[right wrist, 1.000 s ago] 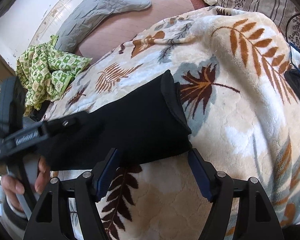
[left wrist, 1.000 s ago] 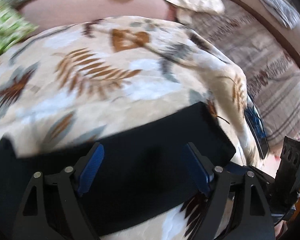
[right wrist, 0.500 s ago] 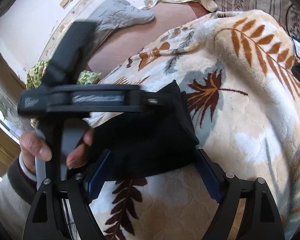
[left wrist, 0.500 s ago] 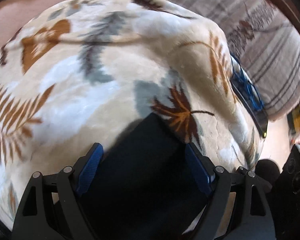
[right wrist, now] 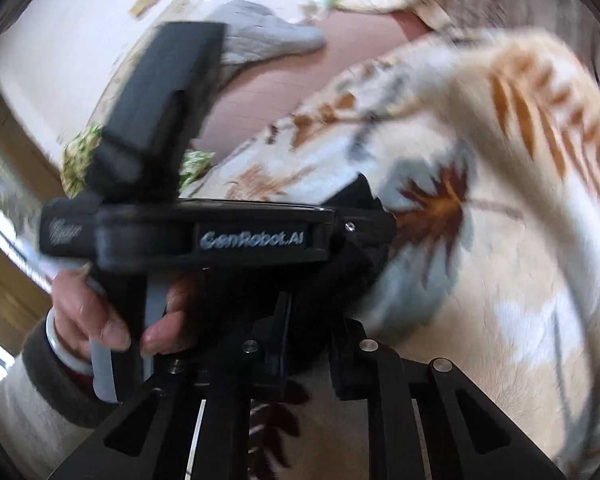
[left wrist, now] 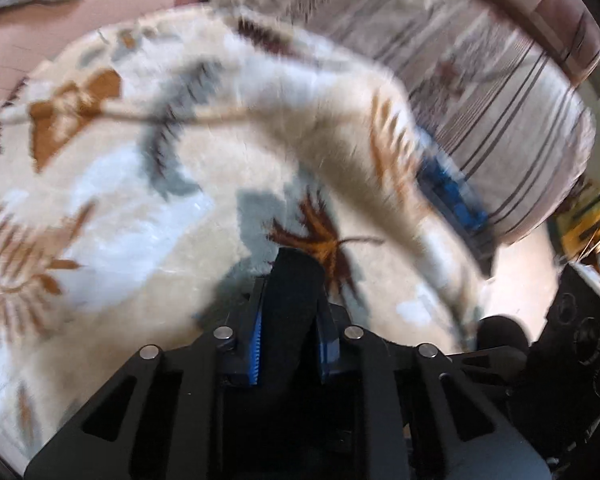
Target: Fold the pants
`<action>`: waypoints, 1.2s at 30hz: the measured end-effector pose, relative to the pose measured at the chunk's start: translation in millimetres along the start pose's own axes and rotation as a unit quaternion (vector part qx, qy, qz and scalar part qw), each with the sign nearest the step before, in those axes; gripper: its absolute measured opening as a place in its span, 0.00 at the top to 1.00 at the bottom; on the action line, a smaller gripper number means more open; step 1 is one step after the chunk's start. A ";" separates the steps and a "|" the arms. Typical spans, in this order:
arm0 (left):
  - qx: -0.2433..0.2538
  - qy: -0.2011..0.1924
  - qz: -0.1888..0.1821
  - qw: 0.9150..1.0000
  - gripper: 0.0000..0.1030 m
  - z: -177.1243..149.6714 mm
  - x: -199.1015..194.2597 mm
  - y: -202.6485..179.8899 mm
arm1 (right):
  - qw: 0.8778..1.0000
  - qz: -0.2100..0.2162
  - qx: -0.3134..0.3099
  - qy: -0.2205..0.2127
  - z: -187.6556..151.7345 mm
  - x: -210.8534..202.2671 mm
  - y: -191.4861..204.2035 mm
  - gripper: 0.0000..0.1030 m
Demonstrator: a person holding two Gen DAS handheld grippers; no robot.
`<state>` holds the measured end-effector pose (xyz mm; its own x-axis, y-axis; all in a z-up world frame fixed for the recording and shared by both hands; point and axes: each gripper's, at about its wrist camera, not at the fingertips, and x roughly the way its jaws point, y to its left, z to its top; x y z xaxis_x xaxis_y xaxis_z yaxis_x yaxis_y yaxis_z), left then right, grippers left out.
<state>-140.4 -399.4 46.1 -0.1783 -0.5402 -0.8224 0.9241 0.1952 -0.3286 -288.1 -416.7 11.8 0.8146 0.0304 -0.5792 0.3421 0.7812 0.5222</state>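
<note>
The black pants (left wrist: 296,280) lie on a cream leaf-print blanket (left wrist: 140,208) on the bed. My left gripper (left wrist: 290,332) is shut on a bunched fold of the pants near their right end. In the right wrist view the left gripper's black body (right wrist: 220,236) crosses the middle, held by a hand, with the pants (right wrist: 360,200) showing behind it. My right gripper (right wrist: 310,340) is shut on the near edge of the pants just below it. Both views are blurred by motion.
A striped cover (left wrist: 500,112) lies at the right of the bed, with a blue object (left wrist: 452,196) at the blanket's edge. A grey quilt (right wrist: 260,40) and a green patterned cloth (right wrist: 80,152) lie at the back left.
Both grippers were open around the pants; now both have closed on the black cloth. The left gripper has moved right, close beside the right one.
</note>
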 end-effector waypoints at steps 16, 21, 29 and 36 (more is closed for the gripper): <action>-0.229 -0.125 0.130 0.957 0.38 -146.2 -187.4 139.3 | 0.974 0.138 -0.168 0.057 -23.3 59.8 181.6 0.69; -0.271 -0.121 0.143 0.944 0.33 -191.7 -190.3 145.1 | 0.956 0.212 -0.133 0.153 -40.7 76.8 190.5 0.52; -0.306 -0.109 0.126 0.937 0.20 -209.3 -154.7 128.3 | 0.982 0.071 -0.157 0.074 -18.5 42.1 142.8 0.52; -0.288 -0.092 0.132 0.944 0.90 -185.9 -126.2 116.3 | 0.985 0.047 -0.147 0.077 -19.3 56.3 126.2 0.61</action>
<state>-73.3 -156.3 25.4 0.1442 -0.5334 -0.8335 0.5812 0.7274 -0.3649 -208.2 -304.3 33.0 0.7473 0.1876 -0.6375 0.1003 0.9165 0.3873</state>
